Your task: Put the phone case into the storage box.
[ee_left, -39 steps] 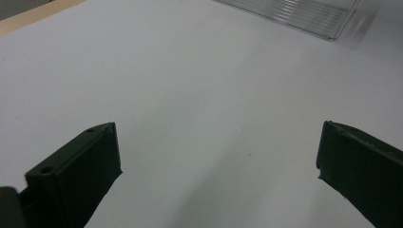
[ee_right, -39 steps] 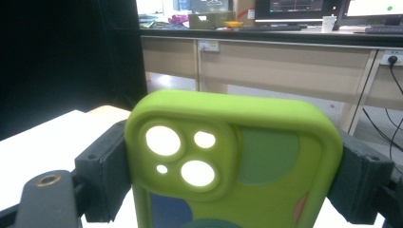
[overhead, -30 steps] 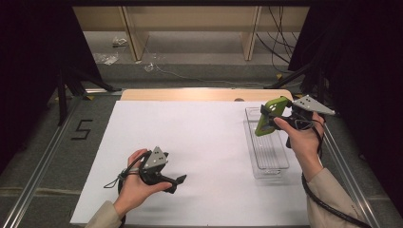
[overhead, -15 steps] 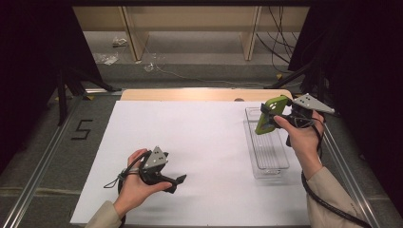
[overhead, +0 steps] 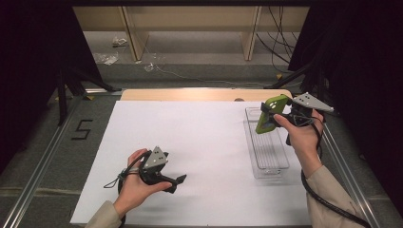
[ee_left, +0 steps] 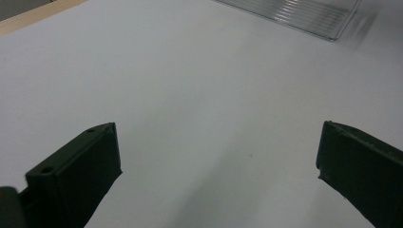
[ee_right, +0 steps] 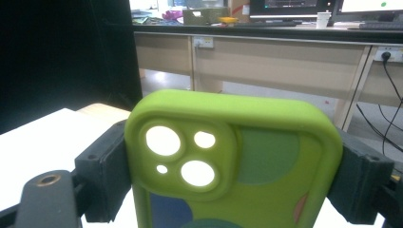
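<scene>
The table (overhead: 199, 142), covered by a large white sheet with a strip of pale wood exposed along its far edge, is seen across the middle of the high view. A grey floor with a black figure "5" marked on it (overhead: 81, 129) is noted at the left of that view.

A clear, ribbed, rectangular plastic tray (overhead: 271, 156) is seen lying flat on the white sheet at the right of the high view; one corner of it is also recorded at the upper right of the left gripper view (ee_left: 304, 14).

The lime-green silicone phone case with round camera cut-outs (overhead: 270, 114) is held raised above the far end of the tray, right of centre in the high view. In the right gripper view the case (ee_right: 237, 161) is seen upright in the lower centre, its camera cut-outs at its upper left, clamped by its two long edges between the black jaws of the right gripper (ee_right: 233, 175).

The left gripper (overhead: 177, 183) is held low over the white sheet at the lower left of the high view, pointing right. In the left gripper view its jaws are seen standing wide apart with bare white sheet between them.
</scene>
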`<action>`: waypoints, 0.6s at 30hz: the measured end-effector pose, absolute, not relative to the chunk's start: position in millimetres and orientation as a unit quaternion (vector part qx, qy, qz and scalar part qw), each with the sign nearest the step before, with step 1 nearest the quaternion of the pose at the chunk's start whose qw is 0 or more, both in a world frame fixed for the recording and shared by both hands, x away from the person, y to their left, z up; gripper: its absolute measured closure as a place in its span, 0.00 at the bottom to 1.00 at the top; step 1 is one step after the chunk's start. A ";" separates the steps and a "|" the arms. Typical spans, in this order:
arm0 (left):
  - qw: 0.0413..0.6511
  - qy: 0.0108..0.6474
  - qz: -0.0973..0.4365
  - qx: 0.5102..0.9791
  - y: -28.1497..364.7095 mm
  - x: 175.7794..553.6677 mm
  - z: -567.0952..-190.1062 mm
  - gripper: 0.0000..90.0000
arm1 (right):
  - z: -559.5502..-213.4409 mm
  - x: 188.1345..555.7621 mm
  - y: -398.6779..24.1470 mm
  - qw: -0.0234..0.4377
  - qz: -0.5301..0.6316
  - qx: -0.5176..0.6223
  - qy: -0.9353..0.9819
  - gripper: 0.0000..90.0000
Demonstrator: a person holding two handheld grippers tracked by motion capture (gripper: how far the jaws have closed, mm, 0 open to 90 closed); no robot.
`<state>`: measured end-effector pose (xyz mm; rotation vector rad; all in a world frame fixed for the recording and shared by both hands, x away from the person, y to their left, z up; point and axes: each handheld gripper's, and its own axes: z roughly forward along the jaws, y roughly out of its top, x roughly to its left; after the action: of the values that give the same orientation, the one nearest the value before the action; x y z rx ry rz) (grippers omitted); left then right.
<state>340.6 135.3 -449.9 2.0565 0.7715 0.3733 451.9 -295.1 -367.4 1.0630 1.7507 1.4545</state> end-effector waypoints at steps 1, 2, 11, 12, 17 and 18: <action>0.441 0.311 0.150 0.829 135.4 340.7 -450.0 0.00 | -367.6 452.1 -295.2 0.310 0.550 0.403 0.663 0.18; 0.441 0.311 0.150 0.828 135.4 340.7 -450.0 0.00 | -367.7 452.4 -295.3 0.309 0.550 0.404 0.663 0.19; 0.440 0.310 0.151 0.829 135.3 340.8 -449.7 0.00 | -368.6 455.1 -294.8 0.309 0.548 0.405 0.663 0.18; 0.440 0.310 0.151 0.829 135.3 340.9 -449.7 0.00 | -368.8 455.4 -294.9 0.309 0.547 0.406 0.664 0.18; 0.442 0.312 0.152 0.827 135.6 341.1 -449.8 0.00 | -369.6 456.7 -294.9 0.309 0.547 0.407 0.664 0.18; 0.442 0.312 0.152 0.827 135.6 341.1 -449.8 0.00 | -369.5 457.0 -294.9 0.309 0.547 0.406 0.664 0.18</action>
<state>341.1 135.6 -449.8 2.0535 0.7742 0.3771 457.0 -294.9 -369.5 1.0729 1.7537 1.4452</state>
